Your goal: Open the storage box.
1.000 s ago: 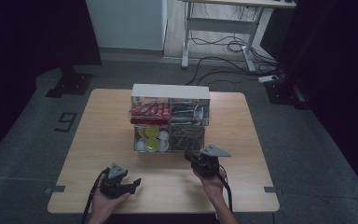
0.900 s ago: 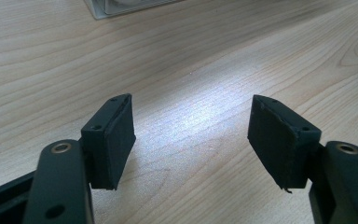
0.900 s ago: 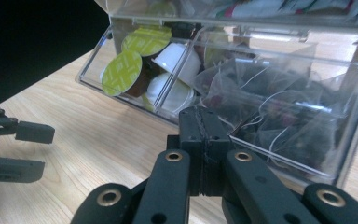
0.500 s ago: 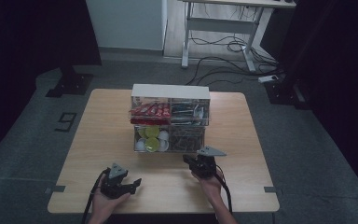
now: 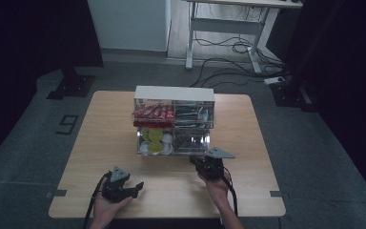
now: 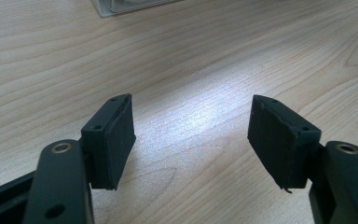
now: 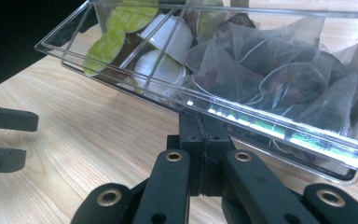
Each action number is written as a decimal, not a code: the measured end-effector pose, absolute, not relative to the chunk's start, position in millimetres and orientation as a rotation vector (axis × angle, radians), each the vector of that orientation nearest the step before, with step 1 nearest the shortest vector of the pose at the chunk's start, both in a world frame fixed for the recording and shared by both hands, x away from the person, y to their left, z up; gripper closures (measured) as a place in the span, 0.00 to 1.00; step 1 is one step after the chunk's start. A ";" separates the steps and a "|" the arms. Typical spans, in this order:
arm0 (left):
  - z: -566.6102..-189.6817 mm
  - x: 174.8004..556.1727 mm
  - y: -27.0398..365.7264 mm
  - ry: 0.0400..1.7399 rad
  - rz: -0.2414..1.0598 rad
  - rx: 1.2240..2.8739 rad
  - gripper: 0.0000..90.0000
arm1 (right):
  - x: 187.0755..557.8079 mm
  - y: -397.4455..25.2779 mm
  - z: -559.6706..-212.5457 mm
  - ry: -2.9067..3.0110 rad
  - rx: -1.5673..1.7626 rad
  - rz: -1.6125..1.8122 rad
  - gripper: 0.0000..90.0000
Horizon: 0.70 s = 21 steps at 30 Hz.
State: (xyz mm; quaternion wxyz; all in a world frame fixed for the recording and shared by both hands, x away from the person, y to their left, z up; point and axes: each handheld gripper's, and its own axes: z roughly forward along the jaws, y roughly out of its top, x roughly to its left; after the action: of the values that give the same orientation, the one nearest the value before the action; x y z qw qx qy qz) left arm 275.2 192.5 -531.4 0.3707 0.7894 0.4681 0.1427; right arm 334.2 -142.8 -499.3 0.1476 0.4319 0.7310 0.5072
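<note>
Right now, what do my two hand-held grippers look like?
Both are black. The left hand-held gripper has flat rectangular pads on linkage bars with brass-coloured rivets. The right hand-held gripper has the same riveted bars. Each carries a grey three-cornered plate and trails a black cable.

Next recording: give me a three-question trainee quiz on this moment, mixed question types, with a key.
1. True or false: the left gripper is open over bare table.
2. Multiple choice: in the right gripper view, the right gripper meets the clear drawer at: A) its front lower edge, B) its top rim, C) its back wall.
3. Short answer: what fills the drawer compartment directly above the right gripper's jaws?

Key
1. True; its jaws stand wide apart with nothing between them.
2. A; the jaws are pressed together there, though whether they pinch a lip or handle is hard to tell.
3. Mesh tea bags; the pods sit in the neighbouring compartment.
</note>
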 end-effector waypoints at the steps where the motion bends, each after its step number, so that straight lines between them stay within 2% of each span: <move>1: -531.4 275.2 192.5 1.200 0.366 2.025 0.35 | 334.2 -142.8 -499.3 2.103 1.243 1.459 0.99; 21: -530.2 275.6 196.3 1.208 0.370 2.015 0.35 | 332.1 -146.1 -478.5 2.064 1.217 1.515 0.99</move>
State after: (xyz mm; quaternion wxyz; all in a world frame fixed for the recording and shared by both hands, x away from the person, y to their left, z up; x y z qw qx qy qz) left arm 275.6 196.3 -530.2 0.3726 0.7862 0.4713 0.1445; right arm 332.1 -146.1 -478.5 0.1528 0.4242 0.7195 0.5282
